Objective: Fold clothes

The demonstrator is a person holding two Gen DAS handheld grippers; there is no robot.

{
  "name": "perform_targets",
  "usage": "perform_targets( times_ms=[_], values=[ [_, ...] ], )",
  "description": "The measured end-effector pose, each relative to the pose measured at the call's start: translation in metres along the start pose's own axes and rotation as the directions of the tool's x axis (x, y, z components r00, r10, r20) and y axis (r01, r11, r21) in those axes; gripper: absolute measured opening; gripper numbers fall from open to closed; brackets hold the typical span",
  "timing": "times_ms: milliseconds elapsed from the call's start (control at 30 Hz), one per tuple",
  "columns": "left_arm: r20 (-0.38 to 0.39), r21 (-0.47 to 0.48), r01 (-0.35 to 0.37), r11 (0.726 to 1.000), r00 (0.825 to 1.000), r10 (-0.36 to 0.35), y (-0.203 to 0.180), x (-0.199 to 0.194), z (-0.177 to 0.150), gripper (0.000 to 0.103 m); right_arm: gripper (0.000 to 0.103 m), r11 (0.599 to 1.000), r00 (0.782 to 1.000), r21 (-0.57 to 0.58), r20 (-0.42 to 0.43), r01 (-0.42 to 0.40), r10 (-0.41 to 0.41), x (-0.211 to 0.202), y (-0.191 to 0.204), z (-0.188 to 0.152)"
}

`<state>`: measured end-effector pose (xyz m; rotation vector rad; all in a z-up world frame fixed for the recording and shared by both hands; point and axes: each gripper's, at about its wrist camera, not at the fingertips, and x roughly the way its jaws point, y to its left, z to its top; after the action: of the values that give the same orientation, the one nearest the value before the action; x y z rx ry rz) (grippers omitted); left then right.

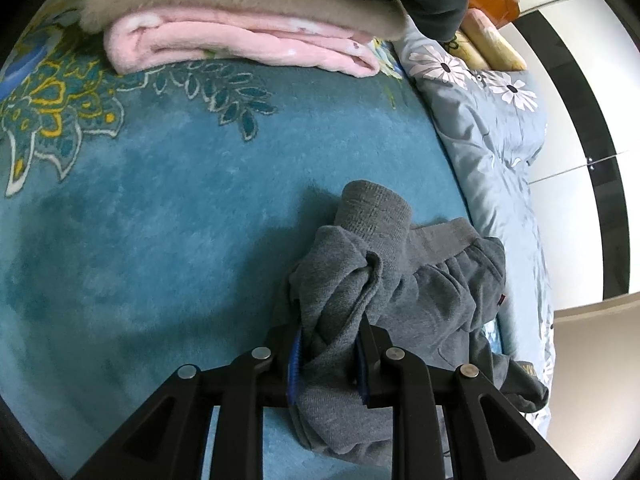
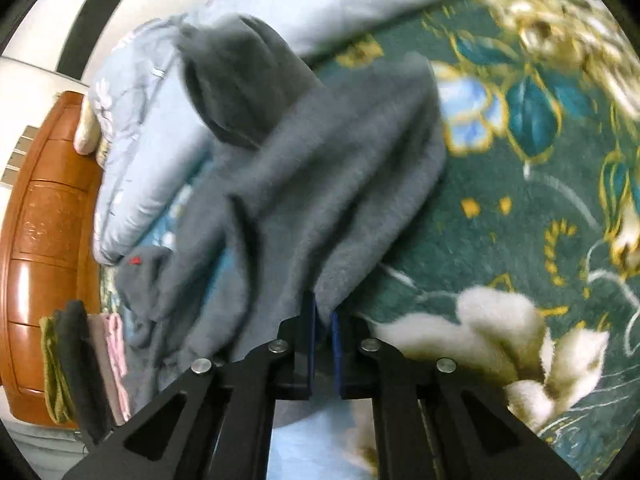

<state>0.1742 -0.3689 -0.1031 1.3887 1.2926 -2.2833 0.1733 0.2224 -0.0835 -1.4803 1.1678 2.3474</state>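
A bunched fold of grey garment (image 1: 384,280) is clamped between the fingers (image 1: 295,364) of the left gripper (image 1: 328,360), which are set narrowly apart with the cloth pressed between their blue pads. In the left wrist view the cloth is seen as thick grey knit, crumpled, with a ribbed cuff (image 1: 376,208) standing up beyond the fingers and a gathered ribbed band (image 1: 444,240) beside it; a small red tag is seen at its far edge.

The fingers (image 2: 308,344) of the right gripper (image 2: 324,344) are brought almost together, and an edge of the same grey garment (image 2: 312,184) is pinched between their tips. No earlier view is given. In this blurred view the cloth is spread away from the fingers in long folds, with a darker rounded part (image 2: 236,80) at its far end.

The garment is laid on a teal flowered blanket (image 1: 180,220) covering a bed. Just beside it a pale blue quilt (image 1: 488,132) with white flowers is lying. At the far edge of the blanket a stack of folded clothes (image 1: 240,40) is seen, pink under tan. Beyond the quilt an orange wooden cabinet (image 2: 44,220) is standing.
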Motion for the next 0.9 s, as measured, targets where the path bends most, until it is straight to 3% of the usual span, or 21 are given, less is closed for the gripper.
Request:
perform_targets(
  times_ms=[67,133,233,367,467,533,667,767,900],
  values=[
    [-0.005,0.019,-0.001,1.000,1.000,0.001,-0.005,-0.001,0.002,0.023,0.005,0.999,0.997,-0.022,0.069,-0.029,0.031,-0.026,0.012,0.008],
    [-0.005,0.045,0.050,0.998,0.999,-0.050,-0.013,-0.009,0.000,0.022,0.005,0.997,0.986,-0.040,0.151,-0.067,0.072,-0.059,0.023,0.016],
    [-0.017,0.090,0.116,0.989,0.993,-0.115,-0.026,-0.020,-0.008,0.022,0.005,0.990,0.948,-0.089,0.288,-0.112,0.133,-0.125,0.031,0.016],
    [-0.057,0.114,0.135,0.984,0.990,-0.129,-0.026,-0.017,-0.020,0.023,0.005,0.990,0.913,-0.126,0.391,-0.068,0.113,-0.182,0.010,-0.006],
    [-0.110,0.074,0.131,0.989,0.986,-0.122,-0.018,-0.003,-0.026,0.025,0.005,0.997,0.951,-0.041,0.305,0.060,-0.045,-0.163,-0.044,-0.032],
    [-0.144,0.039,0.148,0.988,0.980,-0.141,-0.012,0.004,-0.028,0.025,0.005,0.993,0.968,0.068,0.226,0.093,-0.106,-0.143,-0.081,-0.050],
    [-0.146,0.024,0.134,0.991,0.981,-0.129,-0.006,0.007,-0.027,0.039,0.005,0.974,0.983,0.214,0.149,0.070,-0.104,-0.126,-0.132,-0.085],
    [-0.118,0.023,0.119,0.993,0.986,-0.116,-0.007,0.008,-0.017,0.047,0.005,0.974,0.985,0.208,0.131,0.085,-0.114,-0.123,-0.135,-0.088],
    [-0.072,0.113,0.050,0.992,0.997,-0.042,-0.021,0.010,-0.002,0.053,0.005,0.982,0.986,0.174,0.139,0.070,-0.095,-0.131,-0.130,-0.079]
  ],
)
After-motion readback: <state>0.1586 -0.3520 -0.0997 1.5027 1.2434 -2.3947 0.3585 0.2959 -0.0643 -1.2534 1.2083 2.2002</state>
